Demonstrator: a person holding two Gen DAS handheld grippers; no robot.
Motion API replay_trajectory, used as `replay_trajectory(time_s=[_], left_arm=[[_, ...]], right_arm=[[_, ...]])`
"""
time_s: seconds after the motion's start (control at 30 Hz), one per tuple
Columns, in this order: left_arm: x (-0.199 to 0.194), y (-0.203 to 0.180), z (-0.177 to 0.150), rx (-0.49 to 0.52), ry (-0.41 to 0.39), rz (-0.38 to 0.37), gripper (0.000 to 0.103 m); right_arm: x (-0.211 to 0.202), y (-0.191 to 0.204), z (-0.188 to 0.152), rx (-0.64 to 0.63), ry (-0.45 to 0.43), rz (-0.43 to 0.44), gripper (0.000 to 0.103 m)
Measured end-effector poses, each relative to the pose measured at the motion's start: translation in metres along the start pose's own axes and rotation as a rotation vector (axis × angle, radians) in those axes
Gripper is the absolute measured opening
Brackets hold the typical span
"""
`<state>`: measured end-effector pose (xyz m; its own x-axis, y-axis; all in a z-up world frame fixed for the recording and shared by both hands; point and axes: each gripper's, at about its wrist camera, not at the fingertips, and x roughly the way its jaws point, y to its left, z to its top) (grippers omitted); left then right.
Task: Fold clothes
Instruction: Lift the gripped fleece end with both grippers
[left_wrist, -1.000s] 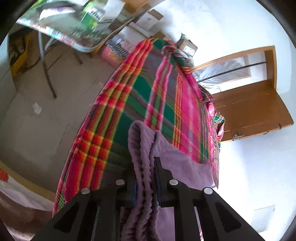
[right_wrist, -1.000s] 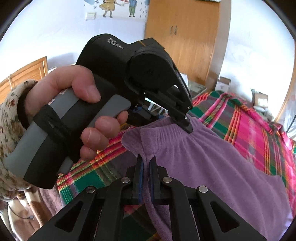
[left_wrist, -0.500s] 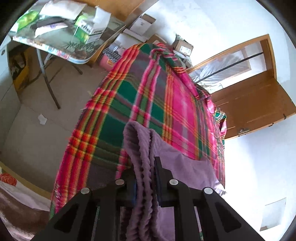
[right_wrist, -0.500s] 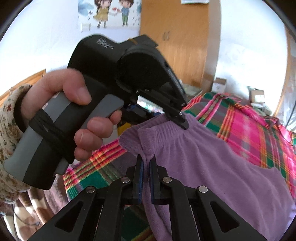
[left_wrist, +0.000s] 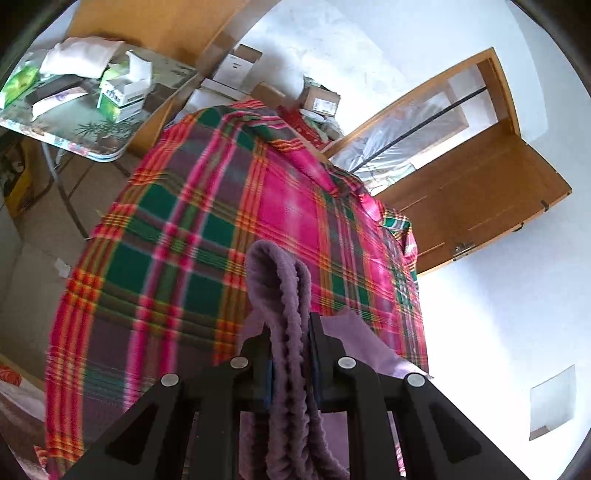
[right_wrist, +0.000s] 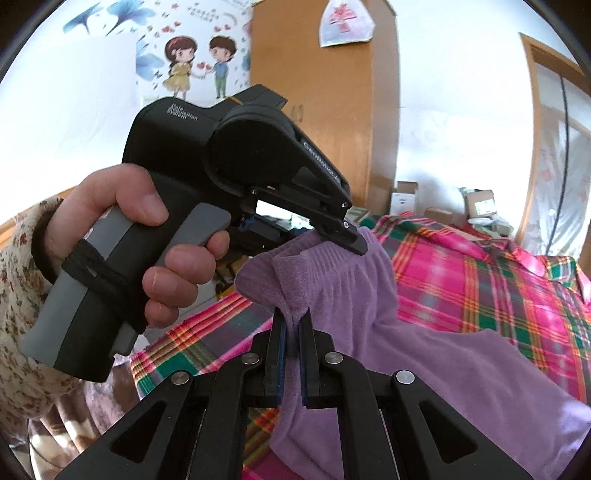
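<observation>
Mid-lift in the fold: left gripper (left_wrist: 290, 332) and right gripper (right_wrist: 291, 325) both clamped on the gathered waistband of the purple garment (right_wrist: 461, 369), close together, band raised above the plaid bedspread (left_wrist: 192, 229) while the rest trails down onto it. Next, probably, carrying the band across over the lower part and laying it flat, keeping both pinches level to avoid bunching.
</observation>
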<state>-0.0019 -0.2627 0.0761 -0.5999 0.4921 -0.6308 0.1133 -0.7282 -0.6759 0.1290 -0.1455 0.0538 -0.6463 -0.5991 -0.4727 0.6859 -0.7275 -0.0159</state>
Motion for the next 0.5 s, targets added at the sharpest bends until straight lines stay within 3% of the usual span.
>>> replay_trajectory(time_s=[0.23,0.5], left_arm=[[0.014,-0.034,-0.007,0.034,0.021,-0.026,0.016],[0.035,-0.070,-0.016,0.074,0.052,-0.064,0.015]], right_arm=[[-0.012,-0.032,-0.001,0.046,-0.031,-0.033,0.006],[-0.066,-0.040,-0.019,0.095,-0.063,-0.082,0.006]])
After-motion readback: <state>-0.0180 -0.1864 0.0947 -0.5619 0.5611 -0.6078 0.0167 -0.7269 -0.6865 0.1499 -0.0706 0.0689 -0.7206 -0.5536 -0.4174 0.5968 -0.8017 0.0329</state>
